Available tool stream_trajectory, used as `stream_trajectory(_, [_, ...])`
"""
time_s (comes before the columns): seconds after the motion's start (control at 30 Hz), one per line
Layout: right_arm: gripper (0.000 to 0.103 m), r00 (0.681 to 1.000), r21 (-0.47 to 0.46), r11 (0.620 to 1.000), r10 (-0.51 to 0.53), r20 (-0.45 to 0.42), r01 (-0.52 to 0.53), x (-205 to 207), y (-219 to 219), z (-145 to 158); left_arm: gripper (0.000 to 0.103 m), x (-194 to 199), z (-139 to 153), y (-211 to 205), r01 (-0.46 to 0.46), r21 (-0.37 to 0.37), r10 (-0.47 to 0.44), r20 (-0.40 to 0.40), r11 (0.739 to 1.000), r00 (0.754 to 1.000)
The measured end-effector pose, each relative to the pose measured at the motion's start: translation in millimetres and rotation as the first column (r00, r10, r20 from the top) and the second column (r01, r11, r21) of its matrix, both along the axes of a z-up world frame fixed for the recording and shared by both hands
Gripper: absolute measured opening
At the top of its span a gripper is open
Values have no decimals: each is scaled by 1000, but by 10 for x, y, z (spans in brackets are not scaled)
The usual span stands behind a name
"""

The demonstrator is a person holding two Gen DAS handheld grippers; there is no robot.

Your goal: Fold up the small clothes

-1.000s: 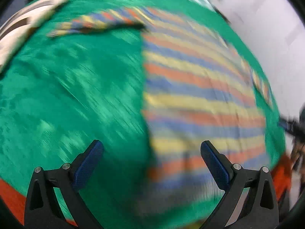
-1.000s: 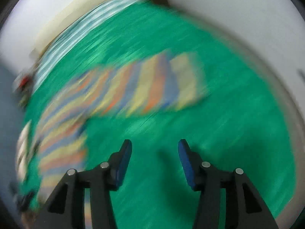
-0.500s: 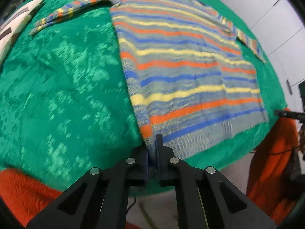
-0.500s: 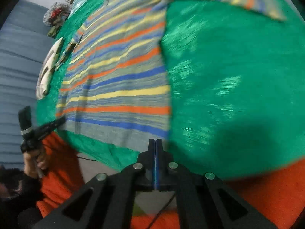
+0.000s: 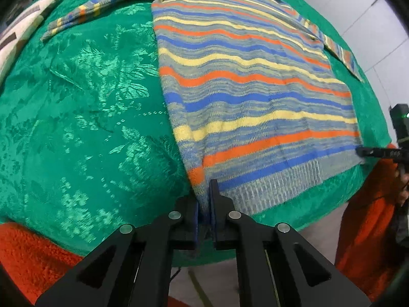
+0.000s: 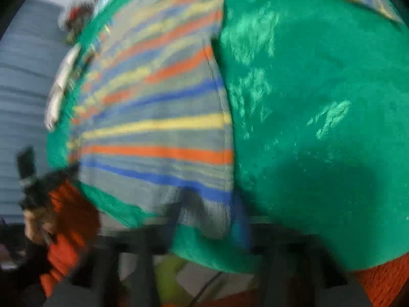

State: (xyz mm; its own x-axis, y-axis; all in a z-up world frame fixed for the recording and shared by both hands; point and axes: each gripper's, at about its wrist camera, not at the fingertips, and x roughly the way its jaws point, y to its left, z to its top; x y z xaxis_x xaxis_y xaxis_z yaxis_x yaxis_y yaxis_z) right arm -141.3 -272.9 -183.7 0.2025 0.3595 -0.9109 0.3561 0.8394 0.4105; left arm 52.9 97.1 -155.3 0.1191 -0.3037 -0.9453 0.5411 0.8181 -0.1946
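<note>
- Gripping the sweater (image 5: 250, 102) hem, my left gripper (image 5: 204, 202) has its jaws pinched on the near left corner at 6 o'clock.
- My right gripper (image 5: 368, 151), seen at 3 o'clock in the left view, sits at the opposite hem corner; its own view is too blurred to tell its jaw state.
- Step in hand, by my judgement: lifting the hem for the first fold. Next move calls for both corners carried evenly toward 12 o'clock.
- Only the left view shows the sleeve (image 5: 97, 10) spread on the green cloth (image 5: 76, 128) at 11 o'clock.
</note>
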Motion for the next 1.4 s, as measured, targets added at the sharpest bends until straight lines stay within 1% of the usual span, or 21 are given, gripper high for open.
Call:
stream_trajectory(0.07, [3, 1000, 17, 1000, -14, -13, 14, -71, -59, 79, 4, -41, 100, 80, 9, -2, -9, -4, 1000, 1000])
stream_trajectory(0.1, [3, 1000, -23, 1000, 8, -6, -8, -140, -75, 220, 4, -48, 126, 99, 9, 0, -9, -14, 1000, 1000])
stream_trajectory(0.2, [3, 1000, -50, 998, 26, -12, -27, -269, -64, 417, 4, -38, 16, 46, 8, 67, -7, -25, 998, 1000])
stream_trajectory(0.33, [4, 996, -104, 994, 31, -87, -40, -148, 40, 112, 13, -85, -78, -107, 36, 163, -40, 24, 986, 999])
stream_trajectory(0.37, [6, 995, -106, 994, 26, -94, -36, -114, 36, 81, 19, -98, -5, -80, 45, 157, -50, 30, 987, 998])
stream_trajectory(0.43, [19, 996, -108, 993, 31, -81, -39, -74, 39, 165, 55, -57, 225, 71, 13, 138, -22, 69, 990, 997])
stream_trajectory(0.47, [30, 997, -120, 992, 32, -64, -40, -76, 35, 242, 58, 7, 348, 181, -20, 114, 9, 97, 993, 995])
stream_trajectory(0.57, [44, 1000, -257, 966, 25, 13, -21, -147, -66, 622, 71, 495, 689, 556, -161, -3, 159, 160, 987, 974])
stream_trajectory(0.63, [48, 997, -321, 947, 15, 71, 9, -188, -153, 832, 77, 1041, 798, 782, -298, -98, 312, 203, 950, 928])
stream_trajectory(0.7, [48, 990, -347, 937, -1, 140, 50, -157, -201, 1024, 77, 1631, 776, 960, -421, -177, 451, 201, 890, 870])
stream_trajectory(0.77, [48, 981, -335, 939, -14, 194, 80, -70, -153, 1106, 76, 2306, 621, 1056, -502, -193, 530, 141, 843, 836])
stream_trajectory(0.83, [48, 974, -300, 949, -26, 225, 95, 39, -43, 1119, 69, 2790, 438, 1024, -570, -114, 580, 98, 814, 809])
stream_trajectory(0.9, [48, 973, -277, 958, -13, 229, 78, 135, 110, 1074, 68, 3114, 251, 964, -601, -57, 603, 48, 797, 796])
stream_trajectory(0.93, [48, 973, -270, 960, -6, 229, 70, 199, 198, 1042, 62, 3239, 150, 925, -609, -18, 609, 34, 793, 792])
stream_trajectory(0.97, [48, 973, -258, 964, -2, 231, 63, 258, 306, 986, 51, 3299, 84, 898, -613, 18, 612, 34, 790, 790])
stream_trajectory(1.0, [48, 973, -239, 969, -1, 231, 57, 290, 370, 945, 11, 3329, 24, 878, -615, 49, 613, 41, 787, 789])
stream_trajectory(1.03, [48, 974, -221, 974, -7, 227, 59, 317, 423, 900, 8, 3311, 0, 888, -614, 48, 612, 41, 788, 790])
stream_trajectory(1.1, [48, 975, -197, 978, -18, 220, 62, 343, 519, 821, 7, 3144, 88, 988, -620, -19, 620, 55, 784, 783])
stream_trajectory(1.2, [48, 975, -207, 977, -9, 221, 55, 304, 578, 779, 7, 2713, 202, 1208, -593, -89, 599, 59, 800, 799])
stream_trajectory(1.3, [48, 976, -232, 972, 23, 215, 28, 285, 615, 741, 9, 2399, 118, 1249, -537, -77, 540, 42, 840, 840])
stream_trajectory(1.4, [48, 976, -233, 973, 47, 212, 3, 312, 610, 707, 26, 2302, 119, 1278, -501, -50, 503, 63, 864, 862])
